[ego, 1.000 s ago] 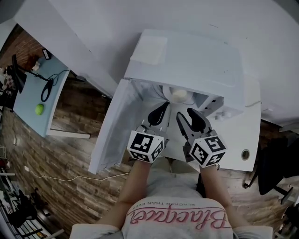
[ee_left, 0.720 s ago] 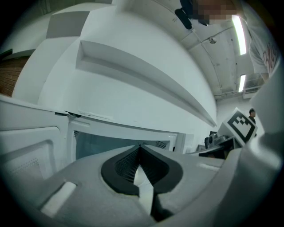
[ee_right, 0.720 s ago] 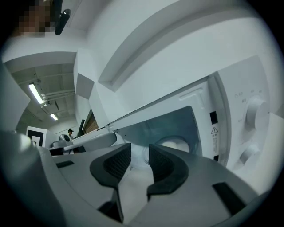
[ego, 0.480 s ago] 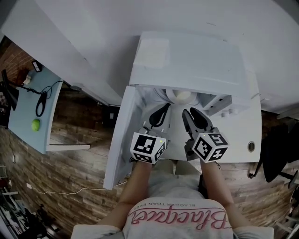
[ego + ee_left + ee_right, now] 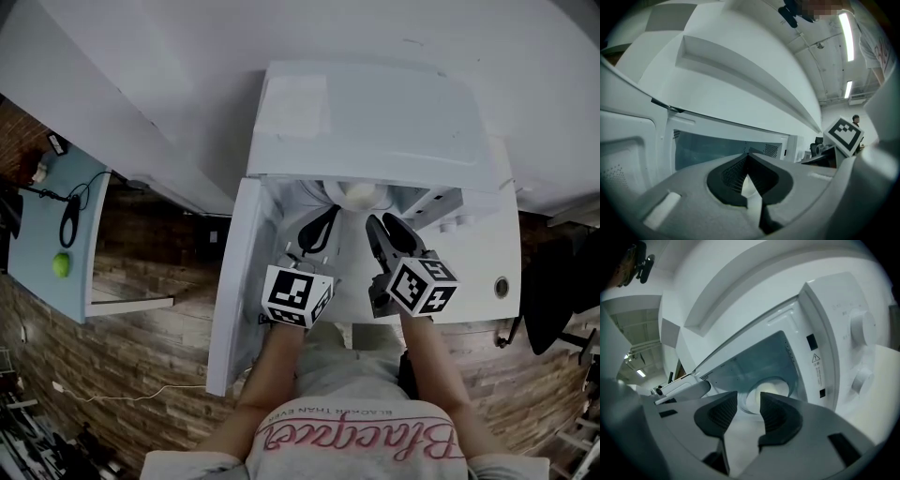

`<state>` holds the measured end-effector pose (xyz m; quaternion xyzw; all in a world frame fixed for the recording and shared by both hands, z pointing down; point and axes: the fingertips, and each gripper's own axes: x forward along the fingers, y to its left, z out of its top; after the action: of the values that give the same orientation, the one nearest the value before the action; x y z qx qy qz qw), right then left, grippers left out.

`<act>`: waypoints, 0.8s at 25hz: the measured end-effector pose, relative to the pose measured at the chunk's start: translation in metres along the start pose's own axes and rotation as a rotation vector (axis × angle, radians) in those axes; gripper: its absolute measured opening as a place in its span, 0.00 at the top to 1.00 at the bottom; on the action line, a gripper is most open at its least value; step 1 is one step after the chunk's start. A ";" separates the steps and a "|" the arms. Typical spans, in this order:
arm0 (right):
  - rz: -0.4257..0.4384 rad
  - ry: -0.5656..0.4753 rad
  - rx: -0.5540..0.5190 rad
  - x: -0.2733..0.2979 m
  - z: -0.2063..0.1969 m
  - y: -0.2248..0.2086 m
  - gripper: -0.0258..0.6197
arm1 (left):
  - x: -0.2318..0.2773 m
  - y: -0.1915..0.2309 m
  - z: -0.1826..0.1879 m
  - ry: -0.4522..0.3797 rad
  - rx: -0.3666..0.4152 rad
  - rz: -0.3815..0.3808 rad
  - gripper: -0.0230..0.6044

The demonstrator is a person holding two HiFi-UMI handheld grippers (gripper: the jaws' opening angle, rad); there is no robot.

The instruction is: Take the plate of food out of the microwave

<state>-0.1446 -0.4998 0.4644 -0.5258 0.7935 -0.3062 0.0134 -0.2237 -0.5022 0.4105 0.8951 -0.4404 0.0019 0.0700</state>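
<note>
The white microwave [image 5: 375, 112] stands with its door [image 5: 234, 281] swung open to the left. Inside, a round plate with pale food [image 5: 359, 194] rests on the turntable; the right gripper view shows this plate [image 5: 769, 391] just beyond the jaws. My left gripper [image 5: 326, 216] hovers at the opening, and in its own view the left gripper [image 5: 748, 159] has its tips together with nothing held. Beside it, my right gripper [image 5: 381, 223] points slightly down at the plate. The right gripper [image 5: 749, 401] is open; its jaws have just been opening a little, with nothing between them.
The control panel with two knobs [image 5: 862, 329] is right of the cavity. A pale sheet [image 5: 295, 103] lies on top of the microwave. The white table [image 5: 487, 272] carries it. A desk with a green ball [image 5: 61, 265] stands far left, a black chair [image 5: 553, 291] right.
Both grippers have sunk a little in front of the opening. The right gripper's jaws stand narrower than a second ago. The plate has not moved.
</note>
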 end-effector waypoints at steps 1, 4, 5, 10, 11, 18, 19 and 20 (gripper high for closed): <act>-0.002 0.001 0.019 0.001 -0.002 -0.003 0.73 | 0.001 0.001 -0.001 0.002 0.003 0.004 0.95; -0.003 0.012 0.076 0.007 -0.008 -0.012 0.71 | 0.004 0.004 -0.005 0.007 0.010 0.021 0.95; 0.000 0.017 0.095 0.010 -0.011 -0.014 0.71 | 0.005 0.005 -0.006 0.008 0.012 0.028 0.95; -0.009 0.042 0.156 0.027 -0.022 -0.028 0.71 | 0.008 0.010 -0.012 0.020 0.031 0.052 0.95; -0.016 0.046 0.168 0.030 -0.024 -0.031 0.71 | 0.008 0.012 -0.013 0.023 0.032 0.056 0.95; -0.097 0.067 0.220 0.051 -0.037 -0.055 0.71 | 0.011 0.018 -0.024 0.043 0.038 0.068 0.95; -0.108 0.065 0.222 0.054 -0.037 -0.058 0.71 | 0.012 0.018 -0.025 0.044 0.039 0.066 0.95; -0.119 0.062 0.222 0.055 -0.037 -0.060 0.71 | 0.013 0.018 -0.026 0.046 0.039 0.065 0.95</act>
<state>-0.1325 -0.5445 0.5404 -0.5575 0.7222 -0.4084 0.0288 -0.2285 -0.5198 0.4395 0.8813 -0.4672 0.0334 0.0624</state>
